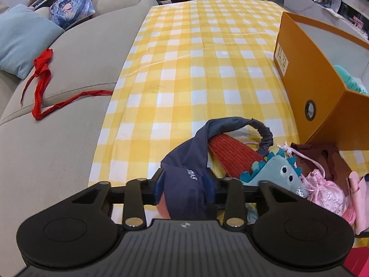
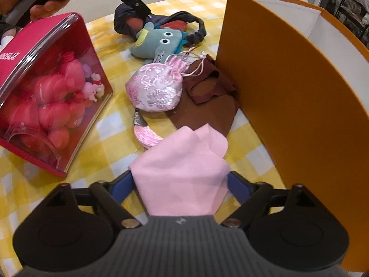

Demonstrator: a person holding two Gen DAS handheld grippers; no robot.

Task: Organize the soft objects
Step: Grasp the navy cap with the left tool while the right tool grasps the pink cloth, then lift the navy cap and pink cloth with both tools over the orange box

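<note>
My left gripper (image 1: 184, 180) is shut on a navy blue cloth (image 1: 184, 161) with an elastic loop; the fabric fills the gap between the pads. Under it lie a red knit piece (image 1: 233, 154) and a teal dinosaur plush (image 1: 276, 173). In the right wrist view the left gripper comes in from the top left onto the navy cloth (image 2: 122, 20). My right gripper (image 2: 181, 188) stands open, low over the table, with a pink cloth (image 2: 182, 161) between its fingers. Beyond it lie a pink brocade pouch (image 2: 156, 87), a brown cloth (image 2: 207, 110) and the dinosaur plush (image 2: 156, 43).
A tall orange box (image 2: 276, 80) stands to the right, with something teal (image 1: 348, 78) inside. A red display box (image 2: 46, 92) of pink plush sits to the left. The yellow checked tablecloth (image 1: 196, 57) borders a grey sofa (image 1: 69, 57) with a red ribbon (image 1: 43, 69).
</note>
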